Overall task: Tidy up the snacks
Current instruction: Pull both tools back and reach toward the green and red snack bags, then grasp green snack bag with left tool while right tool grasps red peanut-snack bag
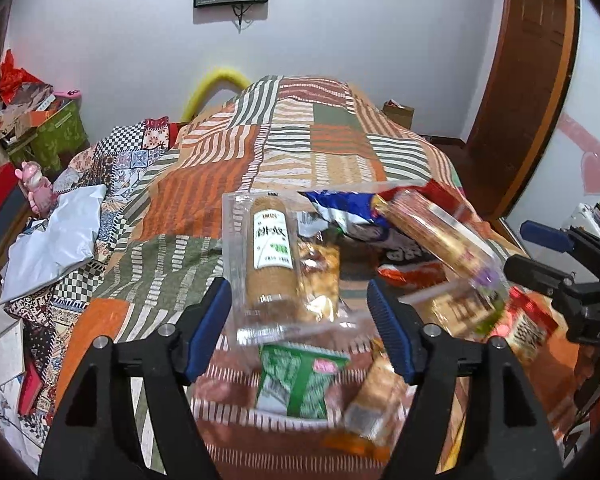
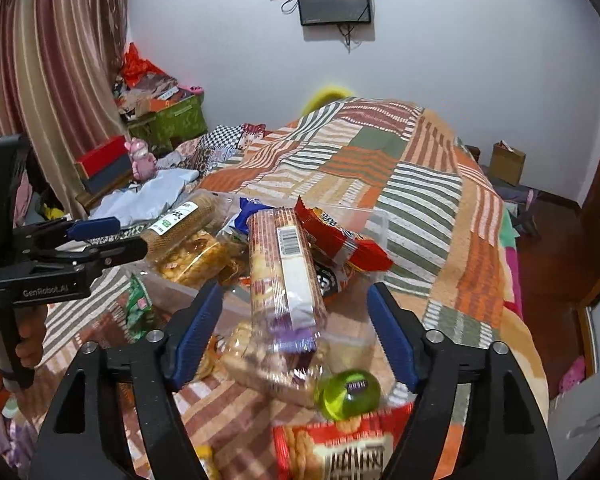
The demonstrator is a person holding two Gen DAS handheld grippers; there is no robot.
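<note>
In the left wrist view my left gripper (image 1: 300, 328) stands open. A clear-wrapped brown biscuit roll (image 1: 270, 252) with a white label lies just ahead between its blue pads, and neither pad presses on it. In the right wrist view my right gripper (image 2: 294, 334) is also open, with a long cracker sleeve (image 2: 284, 272) showing a barcode loose between its fingers. Both packs rest on a heap of snacks in a clear plastic box (image 2: 376, 216) with a red bag (image 2: 340, 236) and a blue bag (image 1: 344, 204). Each gripper appears in the other's view: the right gripper (image 1: 532, 256) and the left gripper (image 2: 116, 240).
Loose on the patchwork quilt (image 1: 284, 136) lie a green packet (image 1: 296, 384), a green jelly cup (image 2: 348, 394) and a red cracker pack (image 2: 340, 452). A grey plastic bag (image 1: 56, 240) and a pink toy (image 1: 36, 188) sit left. A wooden door (image 1: 528, 80) stands right.
</note>
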